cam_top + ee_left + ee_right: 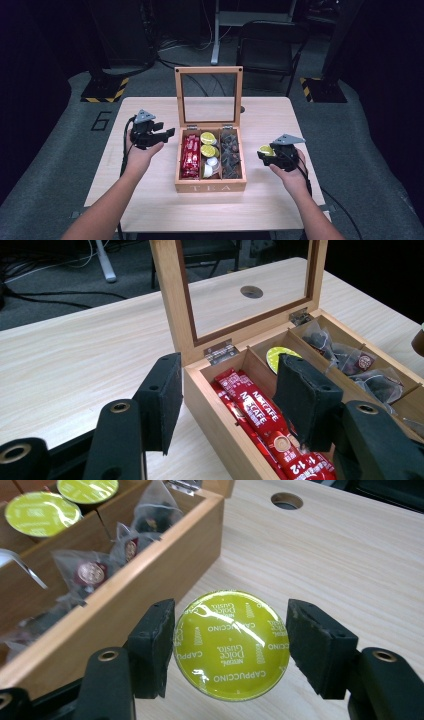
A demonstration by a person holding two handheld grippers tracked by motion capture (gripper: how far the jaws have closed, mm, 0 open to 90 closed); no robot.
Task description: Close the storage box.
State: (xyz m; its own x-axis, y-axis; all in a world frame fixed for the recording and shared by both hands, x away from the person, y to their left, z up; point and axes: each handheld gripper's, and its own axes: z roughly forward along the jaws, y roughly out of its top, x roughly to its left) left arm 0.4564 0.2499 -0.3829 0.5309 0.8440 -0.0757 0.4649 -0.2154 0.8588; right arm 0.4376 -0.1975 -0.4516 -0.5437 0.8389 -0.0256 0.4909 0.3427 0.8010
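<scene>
An open wooden tea box (210,187) stands mid-table with its glass lid (208,70) upright. It holds red sachets (190,156) on the left, yellow-green capsules (208,138) in the middle and dark tea bags (230,152) on the right. My right gripper (265,152) hovers just right of the box, shut on a yellow-green capsule (230,645) whose lid sits between the pads (150,645). My left gripper (167,134) hangs left of the box, open with nothing between its jaws. In the left gripper view its jaws (230,385) frame the box's left wall (215,410) and the sachets (255,410).
The light wood table (150,200) has a round cable hole (286,500) behind the box. A black chair (267,40) and a desk leg (215,50) stand beyond the far edge. Bare tabletop lies on both sides of the box and in front of it.
</scene>
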